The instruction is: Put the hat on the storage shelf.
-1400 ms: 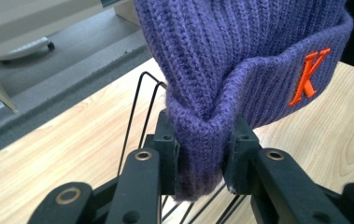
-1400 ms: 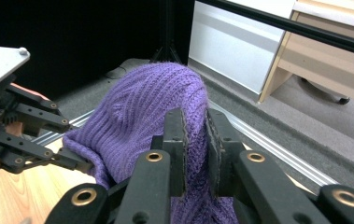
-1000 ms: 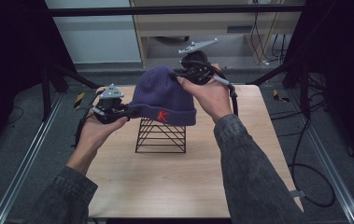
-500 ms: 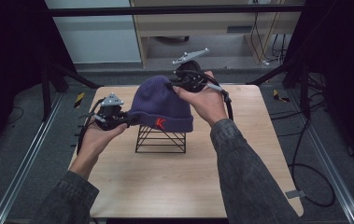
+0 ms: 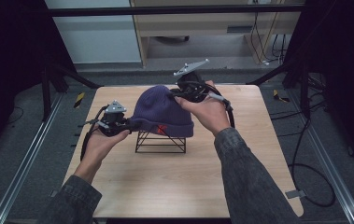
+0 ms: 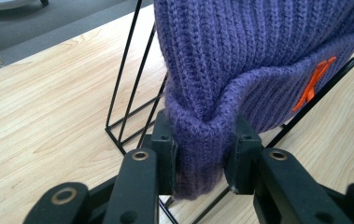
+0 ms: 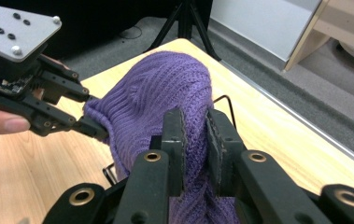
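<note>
A purple knitted beanie (image 5: 161,113) with an orange mark on its folded cuff sits over a black wire stand (image 5: 160,141) in the middle of the wooden table (image 5: 184,182). My left gripper (image 5: 129,125) is shut on the cuff at the beanie's left side; in the left gripper view the cuff (image 6: 202,140) is bunched between the pads. My right gripper (image 5: 173,94) is shut on the far right edge of the beanie (image 7: 165,88), with knit pinched between its pads (image 7: 194,135). The left gripper (image 7: 90,127) also appears in the right gripper view, on the beanie's other side.
The stand's thin rods (image 6: 128,79) rise beside the left jaws. A wooden cabinet (image 5: 202,23) and cables (image 5: 305,154) lie beyond and right of the table. Dark frame posts (image 5: 53,79) stand at the table's back corners.
Both hands have come down with the beanie, which has sunk lower over the wire stand. Both grips stay as they were.
</note>
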Demonstrator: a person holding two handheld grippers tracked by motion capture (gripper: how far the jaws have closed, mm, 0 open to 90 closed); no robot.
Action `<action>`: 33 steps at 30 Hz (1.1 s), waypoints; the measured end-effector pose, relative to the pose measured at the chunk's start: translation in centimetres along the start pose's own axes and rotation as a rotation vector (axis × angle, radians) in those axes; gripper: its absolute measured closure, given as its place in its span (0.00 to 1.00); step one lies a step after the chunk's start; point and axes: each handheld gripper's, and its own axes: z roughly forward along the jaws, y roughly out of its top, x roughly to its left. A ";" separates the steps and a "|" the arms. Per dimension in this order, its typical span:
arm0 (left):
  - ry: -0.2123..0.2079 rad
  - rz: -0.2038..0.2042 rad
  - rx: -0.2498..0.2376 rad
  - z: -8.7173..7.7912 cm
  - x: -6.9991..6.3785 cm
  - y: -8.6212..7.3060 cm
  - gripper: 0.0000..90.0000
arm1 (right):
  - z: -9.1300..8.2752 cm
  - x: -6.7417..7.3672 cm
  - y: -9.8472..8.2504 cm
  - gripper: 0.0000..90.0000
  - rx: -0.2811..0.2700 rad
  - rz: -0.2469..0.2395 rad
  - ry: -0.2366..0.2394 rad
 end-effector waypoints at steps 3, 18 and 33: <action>-0.005 0.003 0.000 0.2 0.1 -0.4 0.75 | 0.1 0.2 -0.2 0.88 0.008 -0.005 0.006; -0.012 -0.021 0.000 0.8 0.3 -1.8 0.75 | 0.5 1.2 -0.6 0.87 0.036 -0.029 0.032; -0.007 -0.034 -0.002 1.2 0.3 -3.5 0.75 | 1.3 1.6 -1.8 0.87 0.063 -0.018 0.062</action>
